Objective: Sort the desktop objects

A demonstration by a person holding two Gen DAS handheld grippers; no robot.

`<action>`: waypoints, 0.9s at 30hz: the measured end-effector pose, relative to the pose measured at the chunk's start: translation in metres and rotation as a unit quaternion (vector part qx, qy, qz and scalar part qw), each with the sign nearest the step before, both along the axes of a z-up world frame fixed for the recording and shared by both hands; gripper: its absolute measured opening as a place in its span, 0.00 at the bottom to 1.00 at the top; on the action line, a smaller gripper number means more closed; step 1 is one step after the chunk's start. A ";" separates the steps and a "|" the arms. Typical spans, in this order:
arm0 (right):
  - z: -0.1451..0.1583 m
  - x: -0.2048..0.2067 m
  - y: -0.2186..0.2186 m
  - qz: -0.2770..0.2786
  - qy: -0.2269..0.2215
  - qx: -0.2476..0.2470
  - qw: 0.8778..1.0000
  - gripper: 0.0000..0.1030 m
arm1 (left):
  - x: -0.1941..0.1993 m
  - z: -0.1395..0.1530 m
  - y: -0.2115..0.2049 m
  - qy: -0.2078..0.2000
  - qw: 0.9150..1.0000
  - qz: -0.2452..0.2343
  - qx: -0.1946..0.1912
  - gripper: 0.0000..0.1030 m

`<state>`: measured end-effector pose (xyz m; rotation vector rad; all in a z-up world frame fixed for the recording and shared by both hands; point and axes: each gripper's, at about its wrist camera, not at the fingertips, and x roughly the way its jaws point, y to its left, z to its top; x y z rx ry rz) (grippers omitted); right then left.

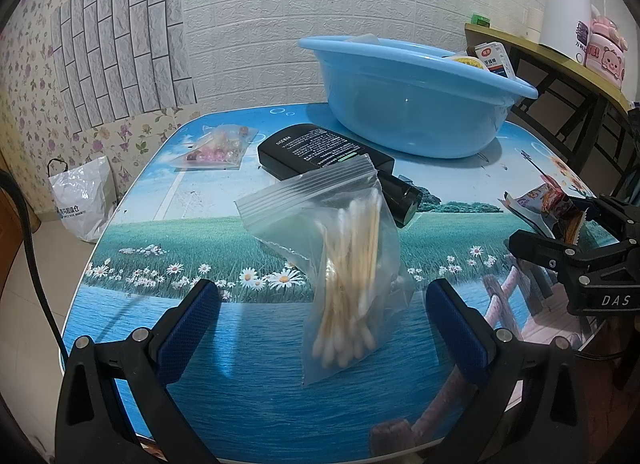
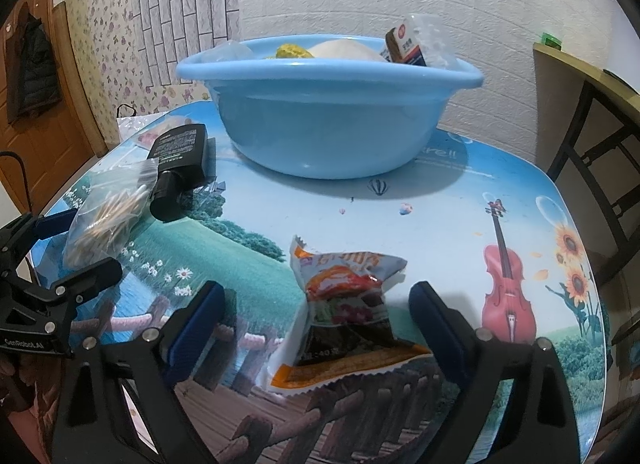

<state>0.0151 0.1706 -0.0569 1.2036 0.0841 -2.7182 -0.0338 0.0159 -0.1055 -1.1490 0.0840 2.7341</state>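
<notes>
Cotton swabs in a clear bag point(image 1: 352, 280) stood low in the middle between the spread left gripper point(image 1: 320, 324), and the snack packet point(image 2: 344, 312) between the spread right gripper point(image 2: 316, 328), so either might slip from a weak pinch.

left gripper point(image 1: 320, 316) angled downward, jaws spread wide; right gripper point(image 2: 316, 320) likewise, jaws apart.

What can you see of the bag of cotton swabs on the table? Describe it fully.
The bag of cotton swabs is a clear plastic zip bag, its ridged seal strip closed at the top. It holds wooden-stemmed swabs with white tips, bunched upright. It stands tilted on the table, between the open fingers of the left gripper, which do not touch it.
</notes>
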 end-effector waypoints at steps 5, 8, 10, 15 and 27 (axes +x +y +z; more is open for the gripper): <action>0.000 -0.001 -0.002 -0.002 0.003 -0.001 1.000 0.88 | 0.000 0.000 0.000 -0.003 1.000 -0.001 -0.001 1.00; 0.000 0.001 -0.002 -0.004 0.004 -0.003 1.000 0.87 | -0.002 0.000 0.000 -0.011 1.000 0.000 -0.002 1.00; 0.000 0.001 -0.002 -0.004 0.005 -0.002 1.000 0.87 | -0.003 0.000 0.000 -0.015 1.000 0.001 -0.003 1.00; 0.001 0.001 -0.001 -0.009 0.004 -0.003 1.000 0.82 | -0.005 0.001 0.001 -0.025 1.000 0.006 -0.003 1.00; 0.010 0.009 0.013 -0.030 0.006 -0.033 0.999 0.31 | 0.001 0.014 -0.012 -0.007 0.998 0.002 0.056 0.27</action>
